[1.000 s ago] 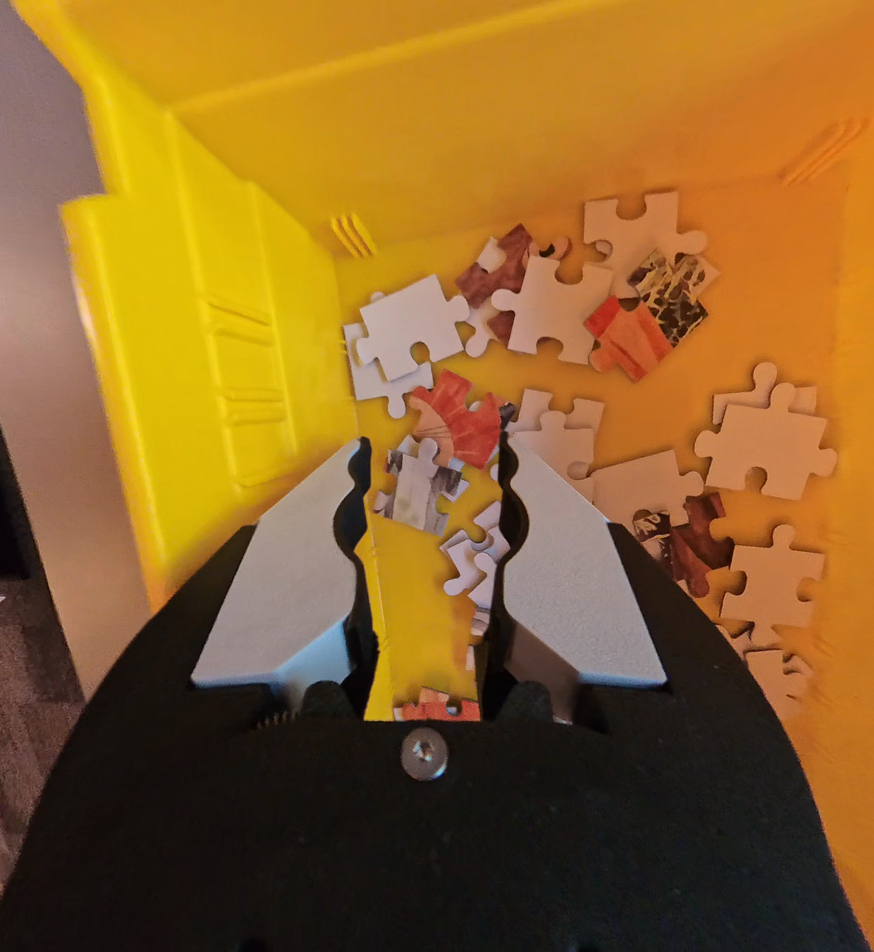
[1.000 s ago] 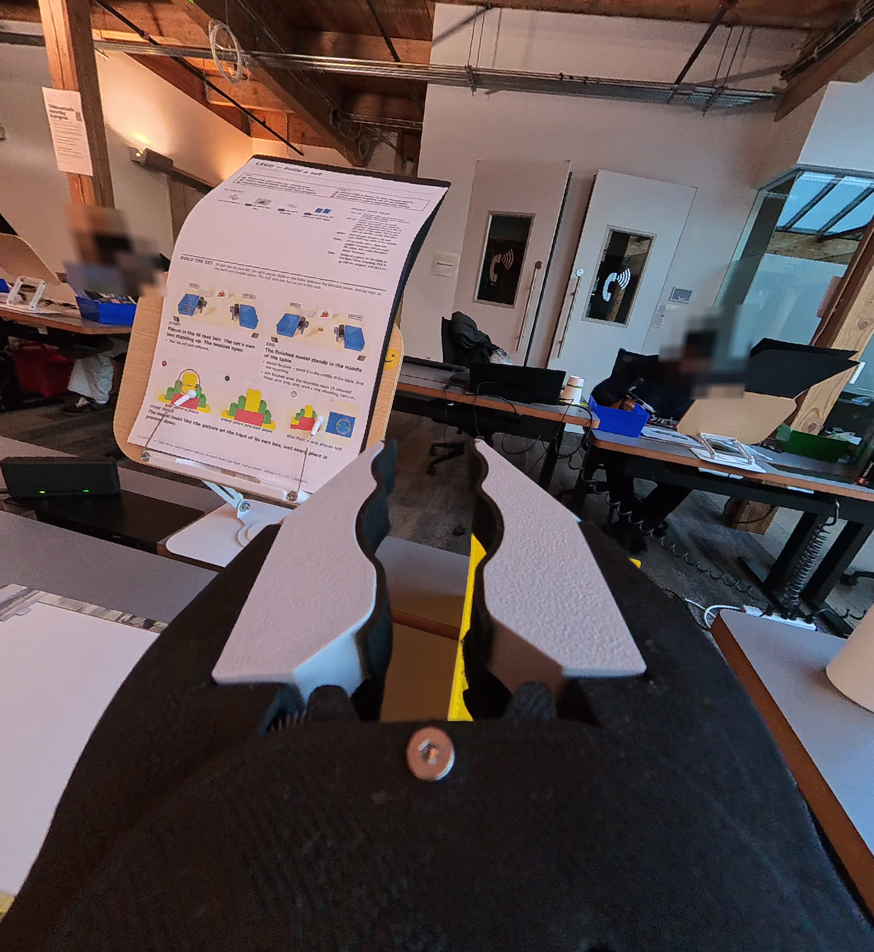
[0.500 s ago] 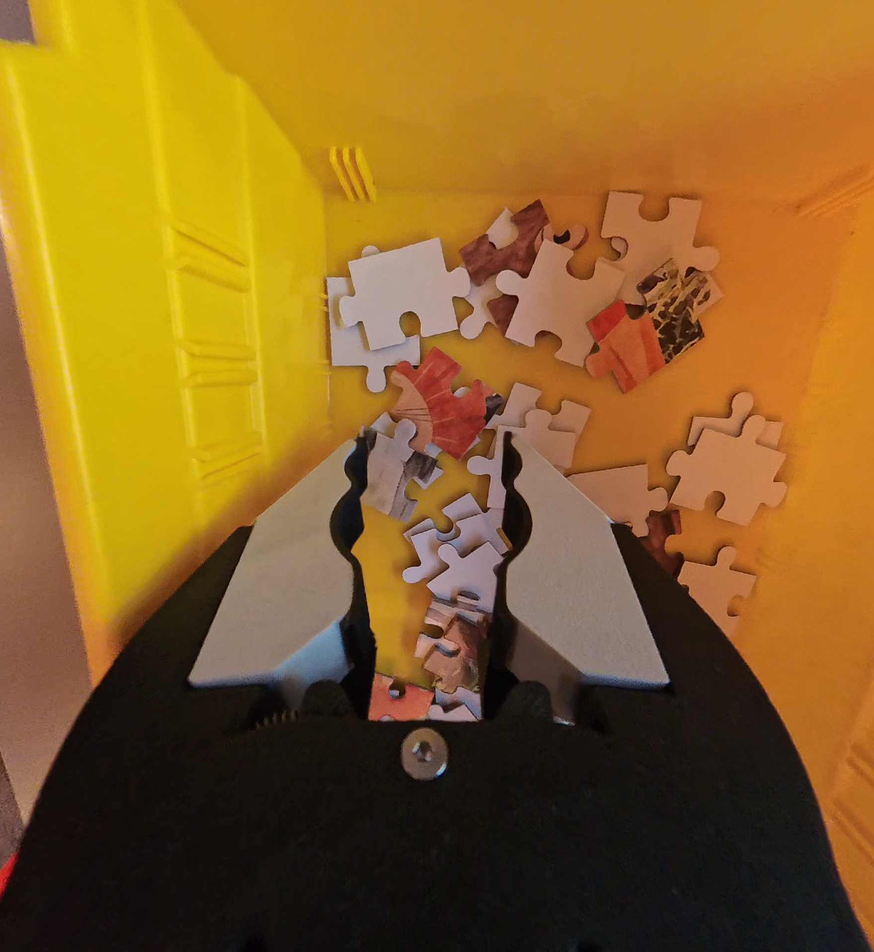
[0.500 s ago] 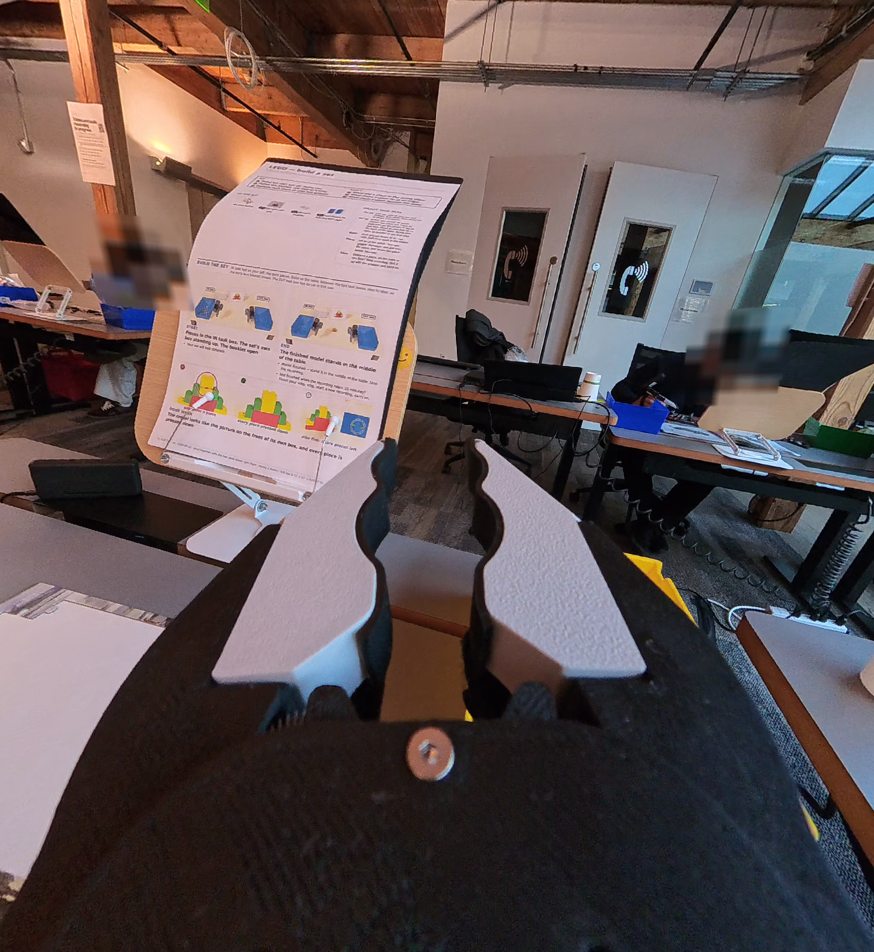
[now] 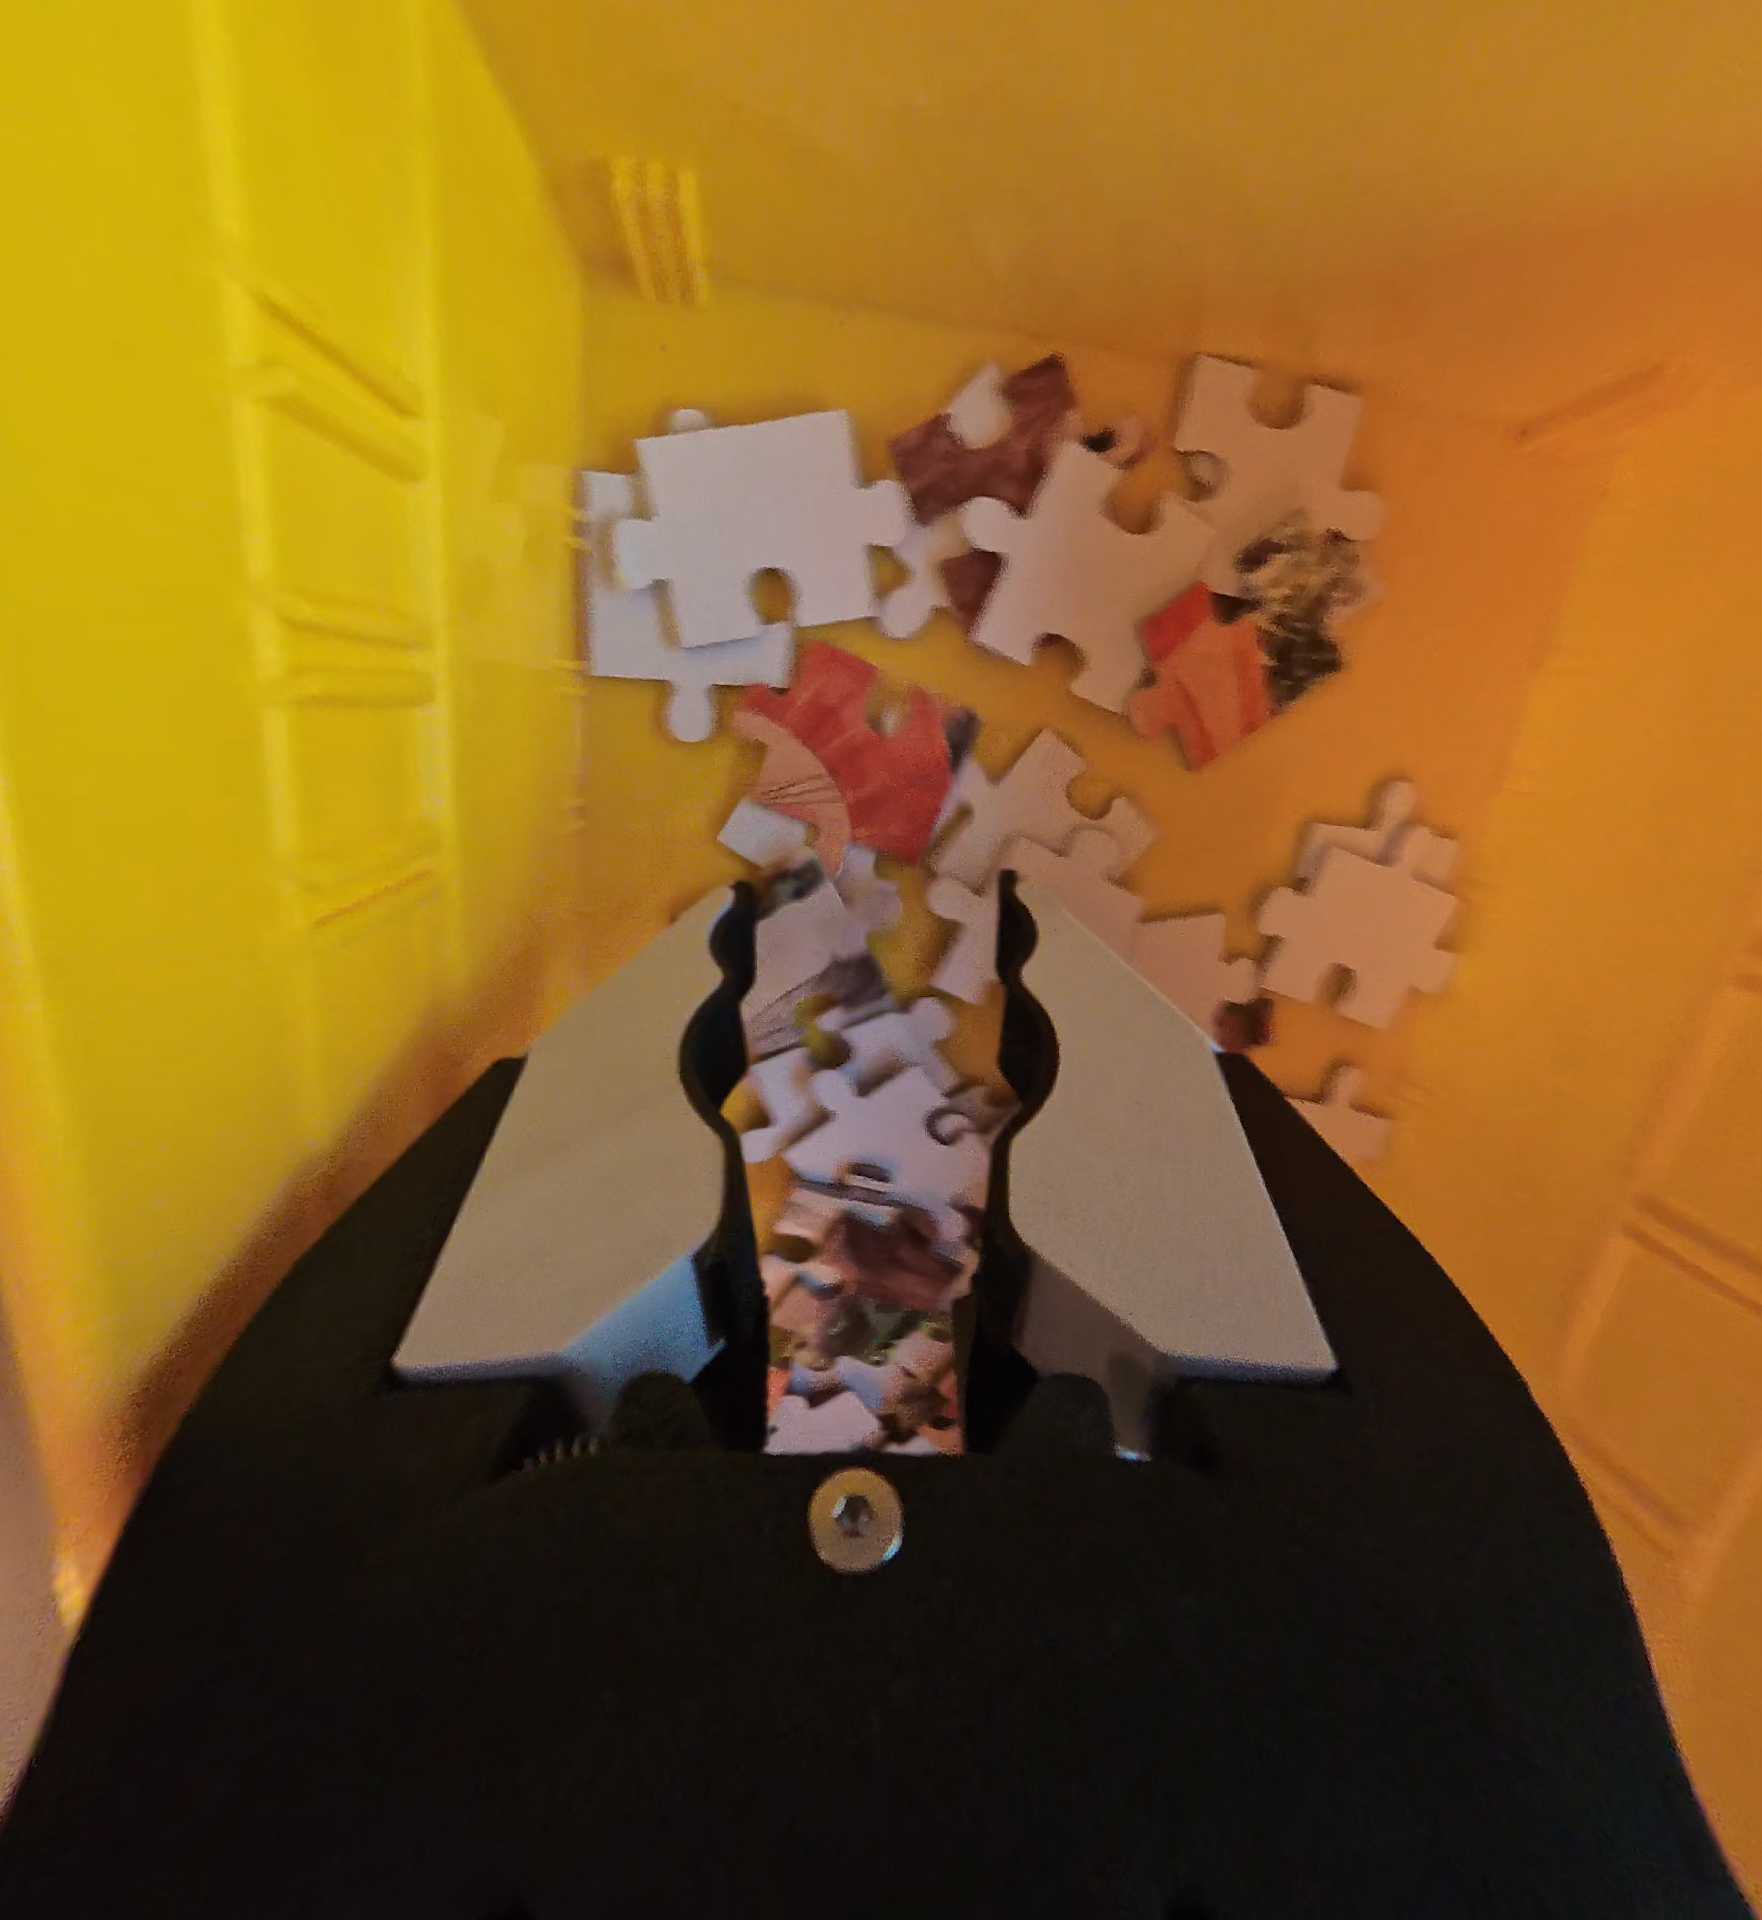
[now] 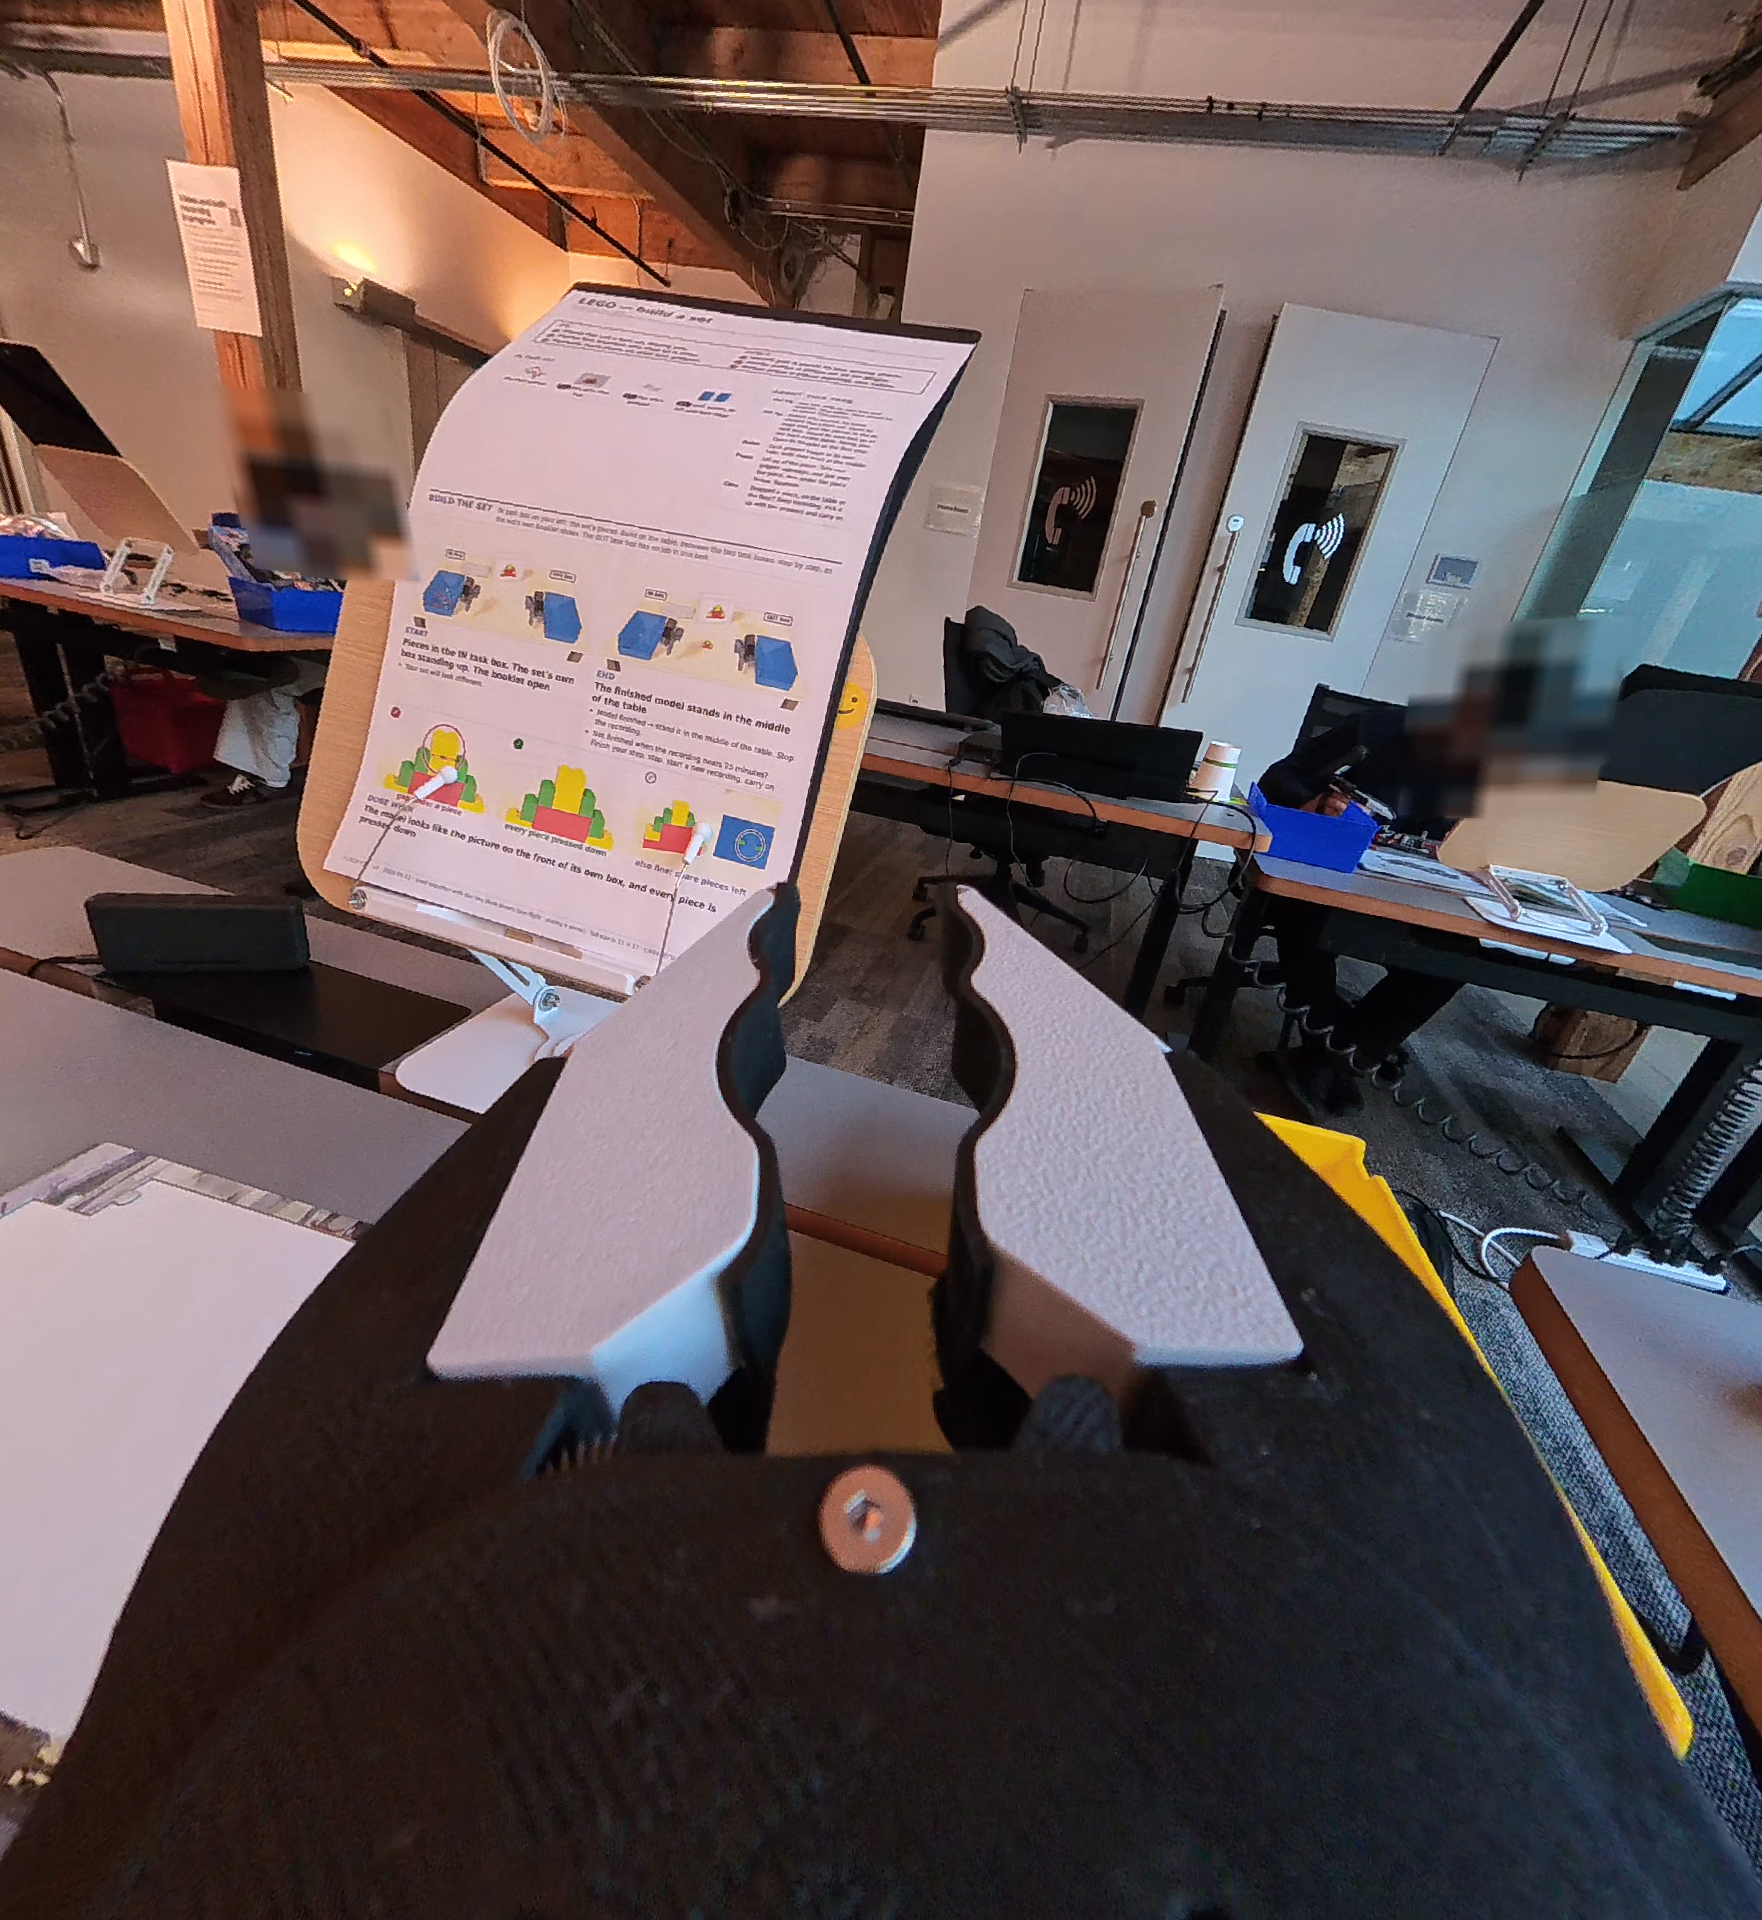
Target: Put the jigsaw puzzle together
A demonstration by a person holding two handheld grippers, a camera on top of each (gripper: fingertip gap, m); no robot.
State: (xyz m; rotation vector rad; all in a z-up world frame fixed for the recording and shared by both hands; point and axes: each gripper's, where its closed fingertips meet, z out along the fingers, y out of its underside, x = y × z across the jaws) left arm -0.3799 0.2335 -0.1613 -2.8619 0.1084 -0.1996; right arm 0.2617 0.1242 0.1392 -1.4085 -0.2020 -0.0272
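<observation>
In the left wrist view my left gripper (image 5: 872, 894) is open and empty, reaching down into a yellow bin (image 5: 337, 623). Several loose jigsaw pieces lie on the bin floor, many white side up (image 5: 752, 530), some picture side up, such as a red one (image 5: 856, 758). More pieces show between the fingers. The picture is blurred by motion. In the right wrist view my right gripper (image 6: 872, 904) is open and empty, held above the grey table (image 6: 77, 1070). A white puzzle board with a picture border (image 6: 77, 1382) lies on the table at the left.
An instruction sheet on a wooden stand (image 6: 638, 644) stands on the table ahead of the right gripper. A black box (image 6: 196, 932) lies to its left. A yellow bin edge (image 6: 1376, 1216) shows at the right. Desks, chairs and people sit farther back. About 70 cm separates my left fingertips from my right.
My left gripper has gone deeper into the yellow bin, so the pieces look nearer. The right gripper has turned a little to the left and risen; its jaws have stayed open.
</observation>
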